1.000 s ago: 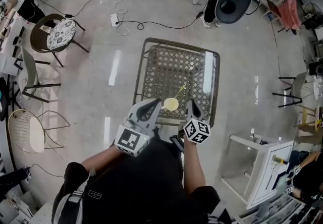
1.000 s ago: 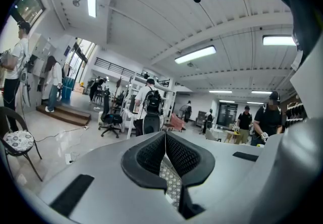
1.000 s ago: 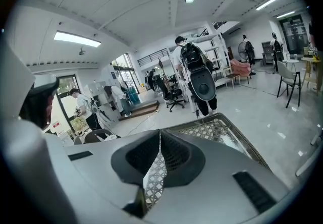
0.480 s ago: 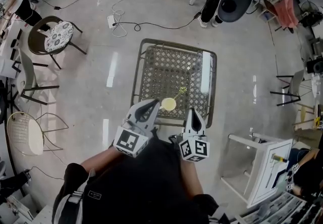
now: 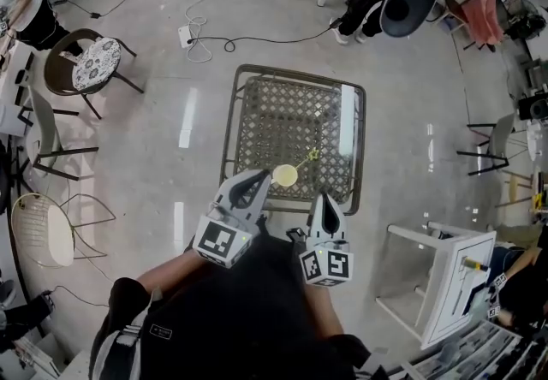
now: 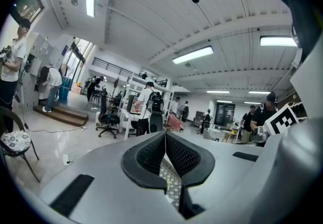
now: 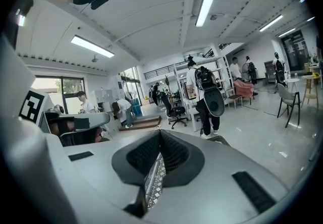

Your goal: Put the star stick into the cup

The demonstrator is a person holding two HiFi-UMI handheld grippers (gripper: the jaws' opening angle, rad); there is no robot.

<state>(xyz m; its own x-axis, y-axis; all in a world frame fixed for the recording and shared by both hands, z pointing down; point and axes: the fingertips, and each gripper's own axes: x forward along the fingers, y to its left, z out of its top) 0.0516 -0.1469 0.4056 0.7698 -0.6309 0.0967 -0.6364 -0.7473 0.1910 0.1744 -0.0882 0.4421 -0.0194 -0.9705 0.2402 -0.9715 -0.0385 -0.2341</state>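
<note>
The thin yellow star stick is seen on the grey metal lattice table, slanting from the rim of the round yellow cup up to its star end farther from the person. Whether its lower end sits inside the cup or only touches the cup's side cannot be told. The cup stands near the table's near edge.

Black-and-white square code patterns are carried on the marker cube of the left gripper and on the marker cube of the right gripper.

Both grippers are held low and close to the body, pointed forward over the table's near edge, with the bare forearms bent back toward the black-clad torso. The left gripper's tip is just beside the cup on its left; the right gripper is set nearer the person, apart from the cup.

In the left gripper view the ribbed black pads are pressed together with nothing between them. In the right gripper view the jaws of the right gripper are likewise closed on nothing, and only lattice is seen below them.
</note>
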